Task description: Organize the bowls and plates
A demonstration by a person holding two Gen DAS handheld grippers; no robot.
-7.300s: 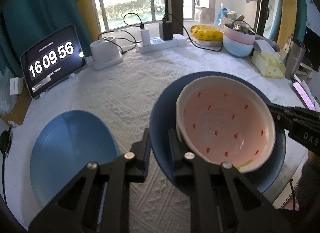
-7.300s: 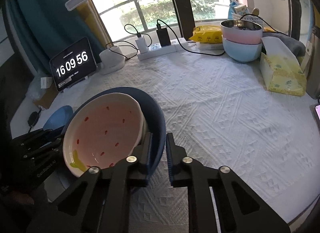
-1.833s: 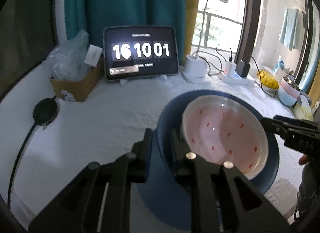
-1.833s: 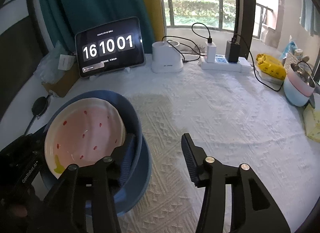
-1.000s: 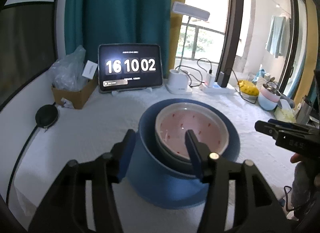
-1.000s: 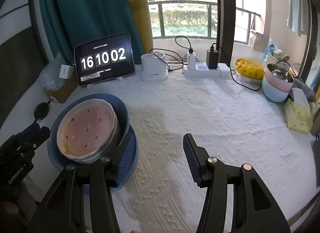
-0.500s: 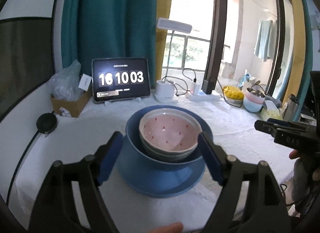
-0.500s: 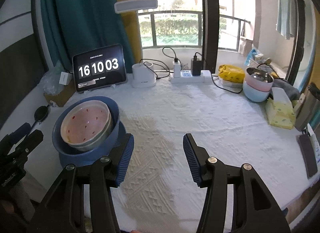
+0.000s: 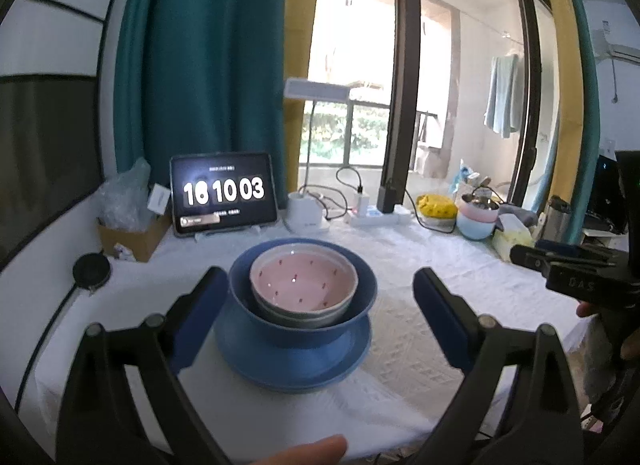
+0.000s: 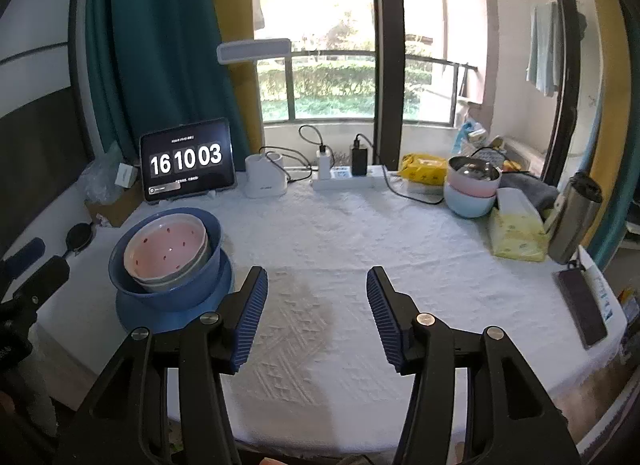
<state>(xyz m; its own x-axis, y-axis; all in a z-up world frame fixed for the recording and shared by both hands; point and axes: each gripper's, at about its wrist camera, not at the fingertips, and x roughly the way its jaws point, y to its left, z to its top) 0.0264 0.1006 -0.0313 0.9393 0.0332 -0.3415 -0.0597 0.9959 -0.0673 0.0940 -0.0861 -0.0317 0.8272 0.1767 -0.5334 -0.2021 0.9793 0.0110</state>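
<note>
A pink bowl with red specks sits nested inside a dark blue bowl, which stands on a blue plate on the white tablecloth. The same stack shows at the left of the right wrist view: pink bowl, blue bowl, plate. My left gripper is wide open and empty, pulled back from the stack, which shows between its fingers. My right gripper is open and empty over bare cloth, to the right of the stack.
A tablet clock, lamp base and power strip line the back. Stacked pink and light blue bowls, a tissue pack, a steel tumbler and a phone stand at the right. A cardboard box stands at the left.
Both grippers let go of the bowl stack, opened, and drew back and up from the table. The stack stays set on the blue plate.
</note>
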